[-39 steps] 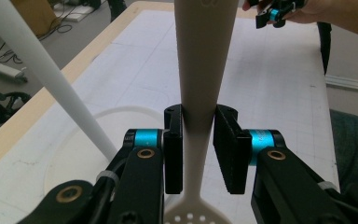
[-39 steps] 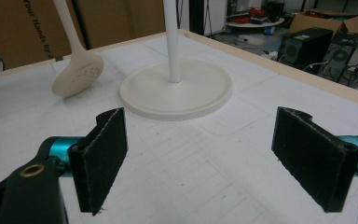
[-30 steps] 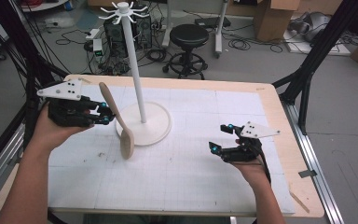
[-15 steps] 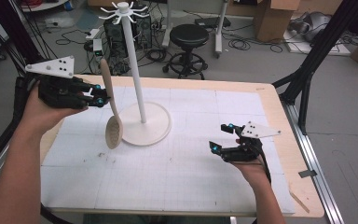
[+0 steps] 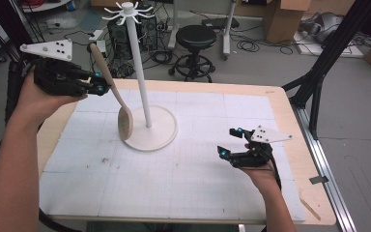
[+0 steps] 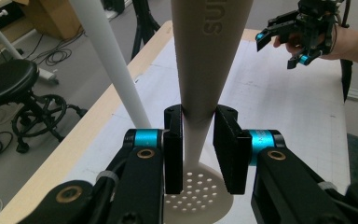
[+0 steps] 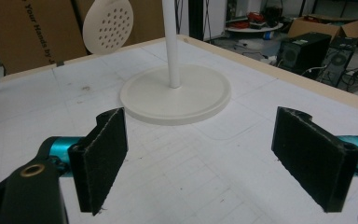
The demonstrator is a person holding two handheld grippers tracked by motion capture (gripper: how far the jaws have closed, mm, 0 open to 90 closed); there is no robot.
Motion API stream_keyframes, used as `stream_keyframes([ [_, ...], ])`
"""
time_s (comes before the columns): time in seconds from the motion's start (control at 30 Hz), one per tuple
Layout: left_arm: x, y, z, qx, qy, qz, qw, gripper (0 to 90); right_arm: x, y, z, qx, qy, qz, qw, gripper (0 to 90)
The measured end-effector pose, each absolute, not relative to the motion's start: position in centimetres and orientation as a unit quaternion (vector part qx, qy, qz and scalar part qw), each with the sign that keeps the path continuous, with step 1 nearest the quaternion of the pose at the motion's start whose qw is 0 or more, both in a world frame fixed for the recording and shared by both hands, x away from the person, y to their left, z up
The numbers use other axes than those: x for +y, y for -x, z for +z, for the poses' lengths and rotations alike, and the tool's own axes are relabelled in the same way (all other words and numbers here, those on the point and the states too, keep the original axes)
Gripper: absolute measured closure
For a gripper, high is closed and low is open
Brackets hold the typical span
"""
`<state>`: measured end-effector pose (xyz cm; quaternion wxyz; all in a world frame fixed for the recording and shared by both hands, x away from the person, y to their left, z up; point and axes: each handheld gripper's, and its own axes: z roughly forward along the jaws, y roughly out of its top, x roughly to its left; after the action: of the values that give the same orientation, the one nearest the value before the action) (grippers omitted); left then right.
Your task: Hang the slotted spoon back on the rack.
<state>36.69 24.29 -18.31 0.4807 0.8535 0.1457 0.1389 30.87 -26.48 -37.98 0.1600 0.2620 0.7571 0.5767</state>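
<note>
A: Left gripper [image 6: 198, 140] first. Jaws?

B: Pinching the handle of the slotted spoon [image 6: 205, 65], one pad on each side of the narrow part. Beyond the jaws the handle widens, with raised lettering on it. Below the jaws hangs the perforated bowl, holes visible.

A: From above?

B: High view: left gripper [image 5: 99, 86] raised off the table [image 5: 280, 104], spoon [image 5: 112, 94] slanting, handle end above the jaws, bowl below them, hanging by the round base of the white stand [image 5: 145, 87]. Whether the bowl touches the base, cannot tell.

A: The stand relative to the left jaws?

B: Its pole [image 6: 109, 65] rises just beyond them, to one side of the handle, apart from it.

A: Right gripper [image 7: 214, 161]?

B: Jaws spread wide, nothing between them. Ahead of them bare gridded mat, then the stand's base [image 7: 177, 98]. Spoon bowl [image 7: 108, 21] well beyond, up high.

A: Its place?

B: Low over the mat, well apart from the left gripper.
</note>
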Motion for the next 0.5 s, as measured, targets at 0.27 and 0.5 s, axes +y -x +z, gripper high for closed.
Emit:
stream_keyframes([
  [0.27,25.0,-38.2,-17.8,0.15,-0.856,0.132,0.476,74.0,-26.5,-30.9,-38.0,0.758,-0.261,0.576,0.16,17.8],
  [0.5,25.2,-39.3,-16.5,0.157,-0.858,0.14,0.468,74.0,-26.4,-30.9,-38.0,0.759,-0.261,0.575,0.159,17.8],
])
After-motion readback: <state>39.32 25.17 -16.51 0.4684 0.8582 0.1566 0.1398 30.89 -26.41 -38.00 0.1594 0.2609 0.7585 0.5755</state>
